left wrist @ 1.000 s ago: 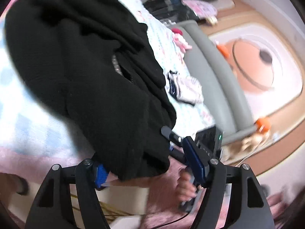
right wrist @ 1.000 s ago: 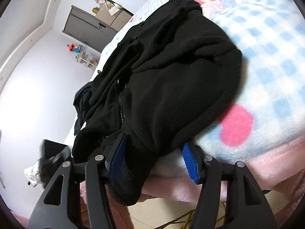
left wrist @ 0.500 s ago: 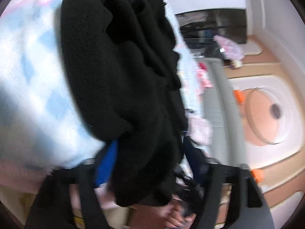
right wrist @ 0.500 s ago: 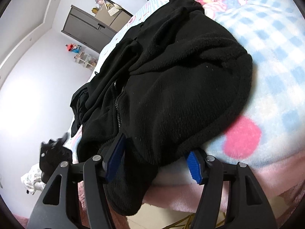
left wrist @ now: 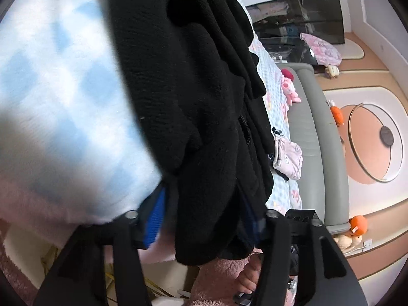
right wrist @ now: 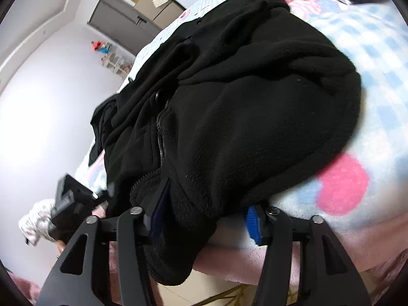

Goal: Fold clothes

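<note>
- Hanging over the near edge of the bed (right wrist: 377,117), a black fleece jacket (right wrist: 242,117) is bunched on the checked blanket, so its hem can be reached by both grippers.
- The left gripper (left wrist: 204,219), whose fingers have just been widening, is seen straddling the hem; a firm pinch cannot be told.
- The right gripper (right wrist: 204,216) is held likewise around the hem; its grip cannot be told either.
</note>
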`<state>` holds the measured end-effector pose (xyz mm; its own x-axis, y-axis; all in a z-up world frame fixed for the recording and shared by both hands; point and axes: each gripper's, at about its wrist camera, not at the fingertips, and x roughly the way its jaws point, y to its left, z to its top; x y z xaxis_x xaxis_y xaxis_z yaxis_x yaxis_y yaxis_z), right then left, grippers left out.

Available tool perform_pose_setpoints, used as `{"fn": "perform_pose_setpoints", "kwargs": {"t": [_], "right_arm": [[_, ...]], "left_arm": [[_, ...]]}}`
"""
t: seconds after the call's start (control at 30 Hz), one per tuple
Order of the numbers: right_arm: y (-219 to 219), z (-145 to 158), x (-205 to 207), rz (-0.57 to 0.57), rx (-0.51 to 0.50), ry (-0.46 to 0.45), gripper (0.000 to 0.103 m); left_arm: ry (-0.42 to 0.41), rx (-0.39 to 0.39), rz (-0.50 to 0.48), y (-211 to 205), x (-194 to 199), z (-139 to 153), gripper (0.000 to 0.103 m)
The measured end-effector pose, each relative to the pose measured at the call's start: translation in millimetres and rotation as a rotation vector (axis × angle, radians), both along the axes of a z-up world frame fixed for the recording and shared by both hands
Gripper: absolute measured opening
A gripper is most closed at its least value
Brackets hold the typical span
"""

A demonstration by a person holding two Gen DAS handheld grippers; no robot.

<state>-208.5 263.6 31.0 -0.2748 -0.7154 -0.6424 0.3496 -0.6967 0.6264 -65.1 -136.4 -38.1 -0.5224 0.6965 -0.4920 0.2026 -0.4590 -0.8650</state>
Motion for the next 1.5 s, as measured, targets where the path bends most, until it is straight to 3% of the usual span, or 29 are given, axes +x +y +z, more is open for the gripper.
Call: {"fn": "perform_pose_setpoints", "kwargs": {"t": [0.1, 0.13, 0.17, 0.27, 0.3, 0.33, 0.37, 0.43, 0.5, 0.53, 0.6, 0.73, 0.8, 0.83, 0.9, 0.93, 0.97, 1.0, 1.07, 1.13, 1.2, 1.33, 1.5], "right_arm": [[-12.1, 1.5, -1.5, -0.002, 0.021, 0.013, 0.067], [-13.8, 4.5, -2.8, 0.004, 0.016, 0.017, 0.06], [-11.6, 10.2, -2.8, 0.009, -0.006, 0.029, 0.045], [0.0, 29.3, -0.1, 0.003, -0.093, 0.091, 0.039], [3.5, 30.9, -0.8, 0.002, -0.107, 0.101, 0.039], [4.8, 27.2, -3.1, 0.002, -0.107, 0.091, 0.039], [4.4, 18.4, -6.6, 0.001, -0.096, 0.058, 0.041], [3.3, -3.0, -13.9, -0.004, -0.08, -0.027, 0.042], [2.1, -10.4, -17.6, -0.016, -0.102, -0.053, 0.043], [1.5, -9.2, -19.9, -0.012, -0.107, -0.053, 0.047], [-0.2, -5.6, -26.0, -0.018, -0.11, -0.052, 0.049], [8.3, 8.5, -30.2, -0.098, -0.177, -0.065, 0.051], [12.6, 15.6, -26.2, -0.12, -0.196, -0.011, 0.051], [7.9, 13.9, -26.5, -0.11, -0.158, 0.014, 0.055], [-4.6, -1.2, -29.0, -0.079, -0.071, 0.012, 0.06], [-9.8, -9.5, -29.6, -0.068, -0.033, 0.013, 0.058], [-12.4, -11.2, -27.5, -0.069, -0.005, 0.04, 0.053], [-14.2, -7.4, -25.0, -0.062, 0.013, 0.064, 0.051], [-14.8, 4.8, -19.2, -0.048, 0.028, 0.109, 0.027], [-11.9, 21.0, -12.2, -0.042, 0.029, 0.146, 0.015], [-5.3, 47.6, -1.0, -0.056, 0.028, 0.224, 0.013], [7.2, 83.8, 17.0, -0.071, -0.004, 0.296, 0.011], [29.3, 102.6, 55.0, -0.02, -0.011, 0.309, 0.011]], "left_arm": [[-0.009, 0.022, 0.021, 8.8, -8.6, 6.0, 0.066], [-0.012, 0.03, 0.028, 11.8, -11.5, 8.0, 0.054], [-0.003, -0.003, 0.029, 16.1, -12.6, 14.8, 0.043], [0.082, -0.277, -0.024, 42.3, -6.7, 48.9, 0.036], [0.08, -0.318, -0.022, 46.7, -6.9, 51.4, 0.035], [0.075, -0.317, -0.025, 47.5, -7.8, 51.2, 0.036], [0.069, -0.271, -0.017, 43.1, -9.3, 47.7, 0.045], [0.035, -0.091, 0.027, 24.0, -13.3, 29.8, 0.058], [0.011, 0.011, 0.068, 3.5, -11.7, 11.9, 0.058], [0.004, 0.039, 0.078, -1.8, -12.6, 6.9, 0.056], [0.007, 0.019, 0.061, 3.8, -20.1, 10.0, 0.056], [0.078, -0.096, 0.029, 23.6, -26.2, 26.8, 0.056], [0.102, -0.134, 0.005, 30.6, -27.0, 25.3, 0.056], [0.092, -0.136, -0.005, 31.4, -29.1, 18.5, 0.056], [0.061, -0.153, -0.001, 30.2, -33.2, 4.4, 0.043], [0.043, -0.171, 0.012, 27.5, -33.3, 1.1, 0.026], [0.036, -0.181, 0.024, 26.4, -32.9, 2.9, 0.021], [0.055, -0.187, 0.033, 25.8, -29.2, 9.8, 0.018], [0.111, -0.263, 0.035, 29.3, -24.4, 27.7, 0.014], [0.159, -0.357, 0.024, 36.3, -20.2, 47.9, 0.013], [0.203, -0.439, 0.012, 44.4, -15.5, 68.6, 0.012], [0.268, -0.483, -0.021, 55.5, 0.6, 101.9, 0.012], [0.248, -0.511, -0.125, 60.8, 35.6, 115.2, 0.012]]}}
